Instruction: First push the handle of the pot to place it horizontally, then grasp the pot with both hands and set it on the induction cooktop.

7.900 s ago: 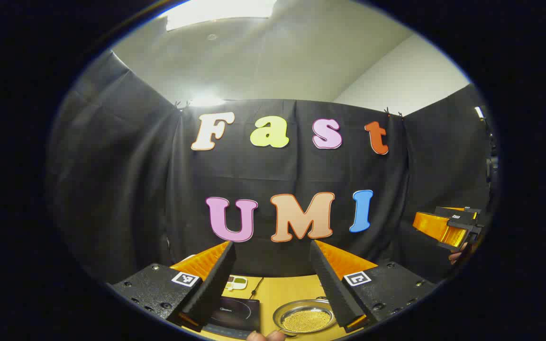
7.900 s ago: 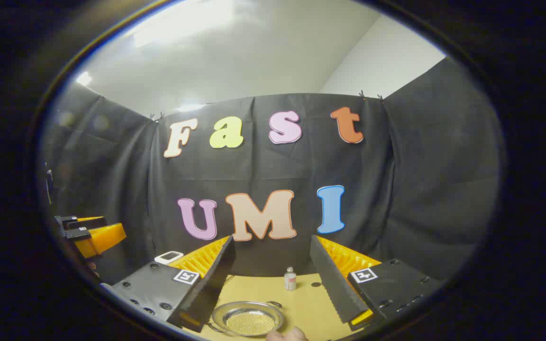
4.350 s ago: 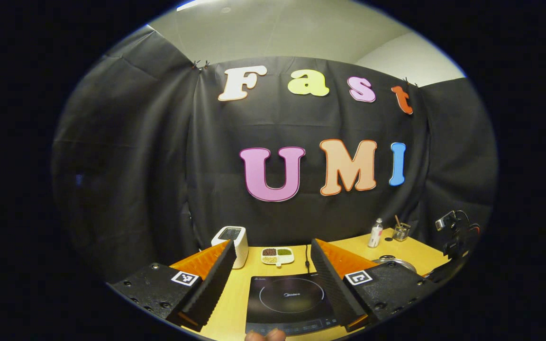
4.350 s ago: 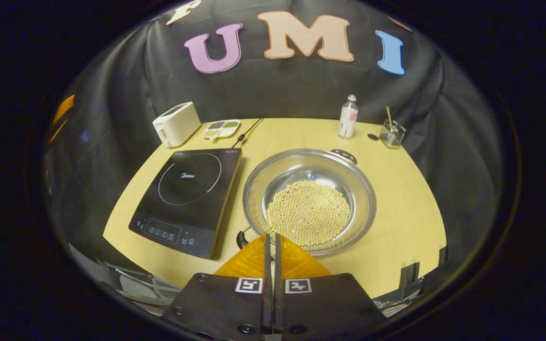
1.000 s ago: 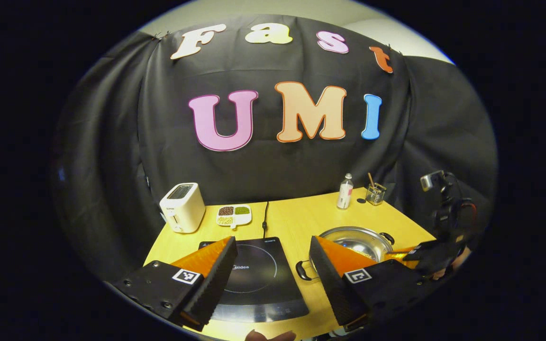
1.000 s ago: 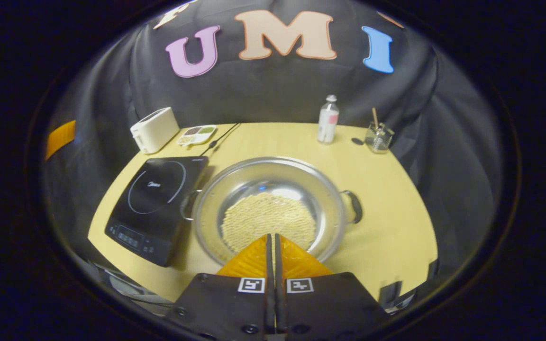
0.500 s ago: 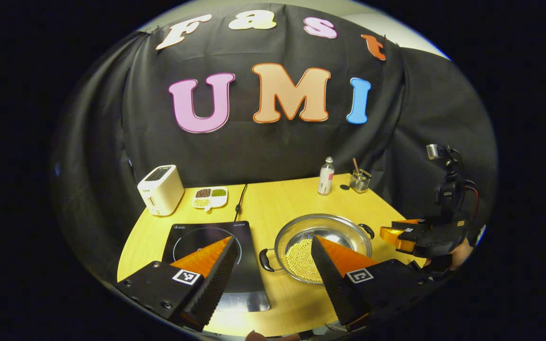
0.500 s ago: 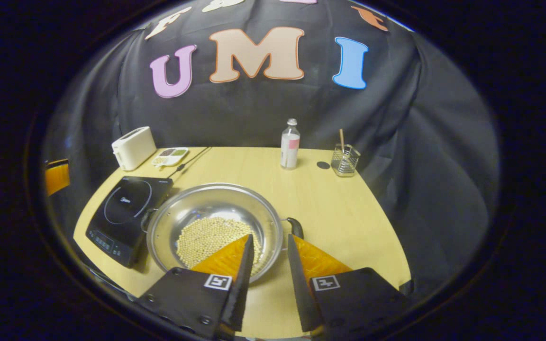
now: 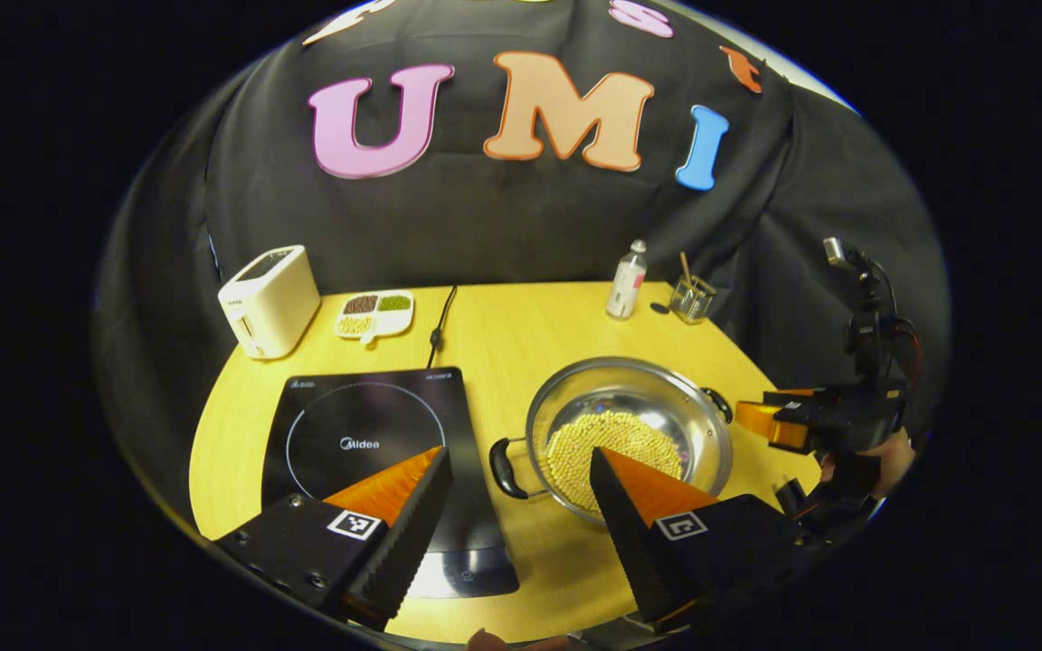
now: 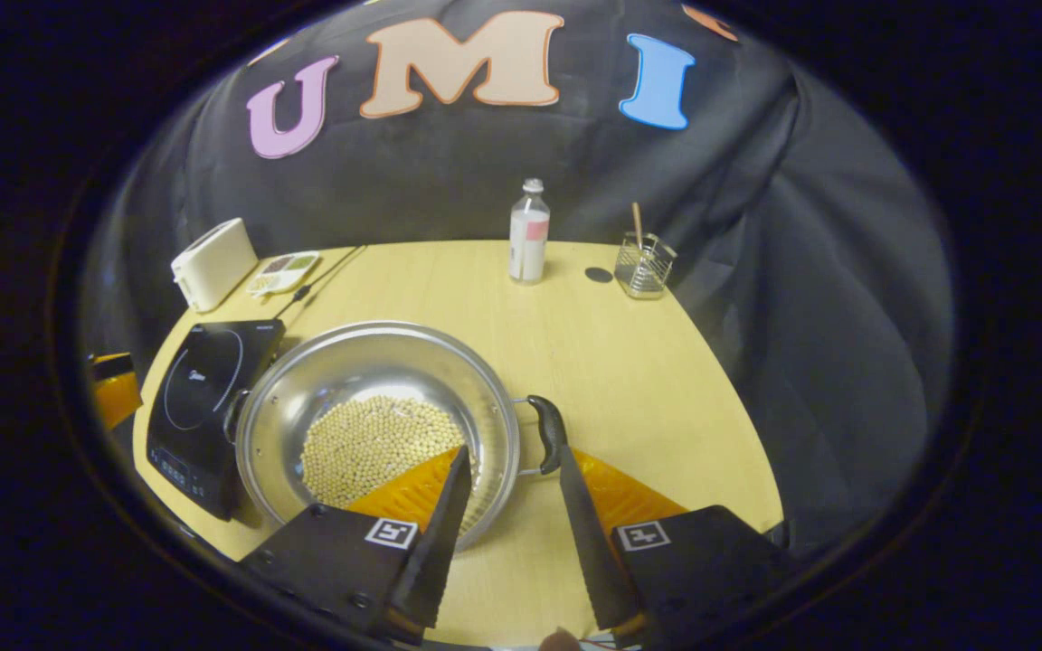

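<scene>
On the yellow wooden table [image 9: 503, 334] a shallow steel pot [image 10: 376, 425] holding pale round beans [image 10: 374, 448] sits just beside the black induction cooktop [image 9: 367, 434], on its right, not on it. One black pot handle [image 9: 503, 466] points toward the cooktop and the other handle [image 10: 550, 432] points away from it. From the left gripper view, the left gripper [image 9: 516, 475] hangs with its jaws spread wide, one finger over the cooktop and the other over the pot's near rim, gripping nothing. From the right gripper view, the right gripper [image 10: 507, 484] is parted with a narrow gap, its fingers near the pot's rim and outer handle without pinching them. Along the back of the table stand a white toaster [image 9: 269, 301], a divided dish [image 9: 374, 312], a clear bottle [image 10: 528, 232] and a glass holder [image 10: 645, 262].
</scene>
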`<state>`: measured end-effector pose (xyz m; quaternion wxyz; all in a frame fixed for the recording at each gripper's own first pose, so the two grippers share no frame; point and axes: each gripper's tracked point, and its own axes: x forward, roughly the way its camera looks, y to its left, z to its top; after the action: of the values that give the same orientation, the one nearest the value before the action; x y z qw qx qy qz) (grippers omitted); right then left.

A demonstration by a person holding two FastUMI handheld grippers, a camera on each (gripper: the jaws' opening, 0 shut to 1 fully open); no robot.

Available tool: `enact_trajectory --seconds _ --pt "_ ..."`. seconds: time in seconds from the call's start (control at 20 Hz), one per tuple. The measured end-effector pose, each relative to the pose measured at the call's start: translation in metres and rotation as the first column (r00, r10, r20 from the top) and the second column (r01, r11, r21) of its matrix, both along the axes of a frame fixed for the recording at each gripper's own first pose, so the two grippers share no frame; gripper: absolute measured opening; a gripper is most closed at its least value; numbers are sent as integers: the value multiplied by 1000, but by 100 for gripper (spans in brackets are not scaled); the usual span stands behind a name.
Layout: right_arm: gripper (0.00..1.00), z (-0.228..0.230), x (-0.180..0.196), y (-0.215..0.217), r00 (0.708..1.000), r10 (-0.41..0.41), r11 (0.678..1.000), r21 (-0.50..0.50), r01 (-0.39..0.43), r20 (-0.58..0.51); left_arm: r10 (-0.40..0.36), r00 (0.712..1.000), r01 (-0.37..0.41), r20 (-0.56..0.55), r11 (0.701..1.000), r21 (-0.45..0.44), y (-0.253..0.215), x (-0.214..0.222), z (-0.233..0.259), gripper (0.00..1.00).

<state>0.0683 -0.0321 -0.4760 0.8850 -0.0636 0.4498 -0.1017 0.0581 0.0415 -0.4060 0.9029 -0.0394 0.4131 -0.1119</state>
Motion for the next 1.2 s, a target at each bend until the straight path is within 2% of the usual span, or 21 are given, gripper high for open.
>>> enact_trajectory --seconds 0.2,0.4,0.5,0.55,0.7,0.9,0.95,1.05,1.1,1.15,1.2 --pt "67 -10 5 6 999 -33 999 -21 32 -29 -15 996 10 -93 999 -46 -1 5 -30 96" --pt "68 -24 6 6 997 3 999 -43 -7 -74 2 991 -6 -133 999 -35 -1 16 -48 96" --pt "73 -36 12 0 995 21 999 -40 -25 -98 17 986 -20 -164 1000 -15 -4 17 -58 96" --pt "76 -40 14 -4 994 26 999 -31 -29 -108 28 984 -30 -173 1000 -6 -6 18 -63 96" --pt "76 -57 19 -20 991 20 1000 -1 -21 -132 64 976 -60 -210 998 24 -13 19 -78 95" --pt "76 -82 20 -30 985 2 996 93 14 -173 98 960 -88 -263 995 49 -21 20 -98 92" --pt "72 -86 21 -31 984 9 994 105 10 -180 104 959 -93 -265 994 54 -24 21 -101 89" --pt "76 -90 23 -30 983 31 992 128 -8 -183 119 952 -104 -281 992 67 -28 21 -108 87" --pt "72 -92 24 -29 982 47 990 136 -22 -183 126 950 -106 -286 991 85 -27 20 -112 92" --pt "75 -94 24 -29 980 59 989 146 -32 -189 134 949 -109 -285 989 101 -27 23 -115 87" --pt "75 -96 24 -29 979 68 987 155 -38 -194 140 947 -111 -290 987 114 -28 23 -118 87"
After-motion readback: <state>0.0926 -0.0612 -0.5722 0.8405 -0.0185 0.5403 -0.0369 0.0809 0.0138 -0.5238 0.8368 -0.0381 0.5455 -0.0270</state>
